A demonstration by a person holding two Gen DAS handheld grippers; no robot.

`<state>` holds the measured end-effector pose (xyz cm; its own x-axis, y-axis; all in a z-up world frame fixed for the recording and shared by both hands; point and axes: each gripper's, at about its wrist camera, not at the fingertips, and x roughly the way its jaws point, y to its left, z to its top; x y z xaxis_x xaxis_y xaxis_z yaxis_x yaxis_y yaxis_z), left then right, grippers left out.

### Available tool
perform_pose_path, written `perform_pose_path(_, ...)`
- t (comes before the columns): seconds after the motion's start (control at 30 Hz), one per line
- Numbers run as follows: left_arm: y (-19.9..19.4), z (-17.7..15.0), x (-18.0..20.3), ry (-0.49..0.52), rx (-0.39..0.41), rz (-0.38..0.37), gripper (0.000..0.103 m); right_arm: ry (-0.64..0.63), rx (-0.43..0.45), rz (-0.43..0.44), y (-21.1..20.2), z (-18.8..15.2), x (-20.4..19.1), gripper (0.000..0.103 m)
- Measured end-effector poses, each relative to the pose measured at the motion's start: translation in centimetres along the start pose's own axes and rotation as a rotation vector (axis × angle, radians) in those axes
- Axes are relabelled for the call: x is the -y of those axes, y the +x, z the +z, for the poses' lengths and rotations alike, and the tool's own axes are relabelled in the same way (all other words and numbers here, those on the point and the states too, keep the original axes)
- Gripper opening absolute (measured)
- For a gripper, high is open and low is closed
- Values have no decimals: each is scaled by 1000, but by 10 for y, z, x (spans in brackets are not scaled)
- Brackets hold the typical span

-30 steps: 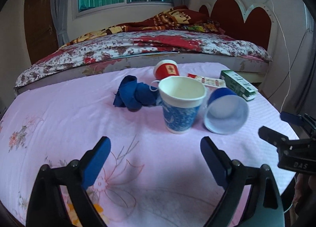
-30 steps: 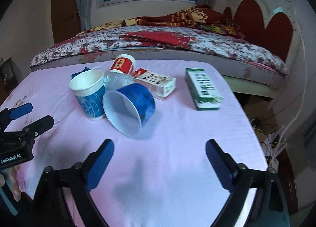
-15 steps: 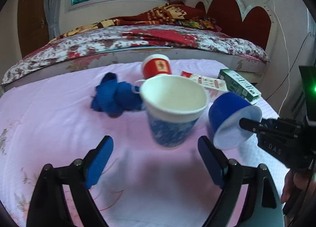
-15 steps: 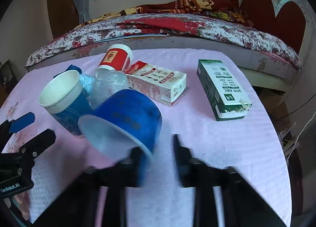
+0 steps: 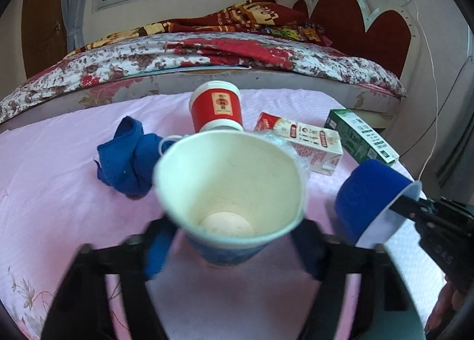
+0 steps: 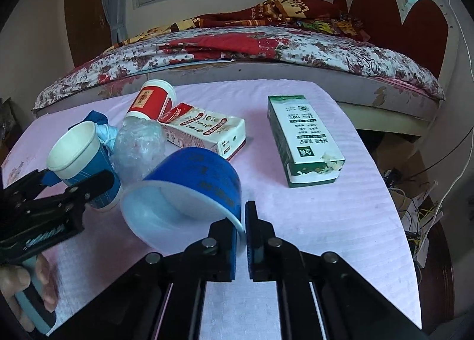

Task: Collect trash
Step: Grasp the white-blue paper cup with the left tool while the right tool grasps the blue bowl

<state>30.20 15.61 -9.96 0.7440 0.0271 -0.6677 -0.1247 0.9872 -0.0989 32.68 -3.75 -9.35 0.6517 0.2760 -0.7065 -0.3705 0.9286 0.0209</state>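
From the right wrist view we see our right gripper (image 6: 245, 239) pressed together on the thin rim of the blue bowl (image 6: 189, 189), which lies tipped on its side, its pale smooth inside facing us. The left wrist view shows only the far side of that grip: a dark finger reaching onto the bowl's rim (image 5: 382, 212) from the right. There our left gripper (image 5: 234, 246) is closing around the paper cup (image 5: 234, 189) — upright, cone-shaped, cream inside with a blue patterned wall; whether the blurred blue pads already touch it we cannot tell. Seen from the right, one left finger crosses the front of the cup's wall (image 6: 86, 165). Beyond the left gripper lie a crumpled blue cloth (image 5: 127, 159) and a red cup (image 5: 216, 107). Only the right view shows clearly the crinkled clear plastic (image 6: 139, 144) just behind the bowl, the flat red-and-white carton (image 6: 207, 132) and, well to the right, the green box (image 6: 302, 138) — all on the ribbed pink cloth (image 6: 296, 221).
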Motion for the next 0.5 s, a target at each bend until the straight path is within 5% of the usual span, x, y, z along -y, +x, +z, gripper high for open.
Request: perform_pose_path(0.5, -64, -20, 23, 64, 70, -51, 57, 41, 60, -14, -52, -21, 14, 4)
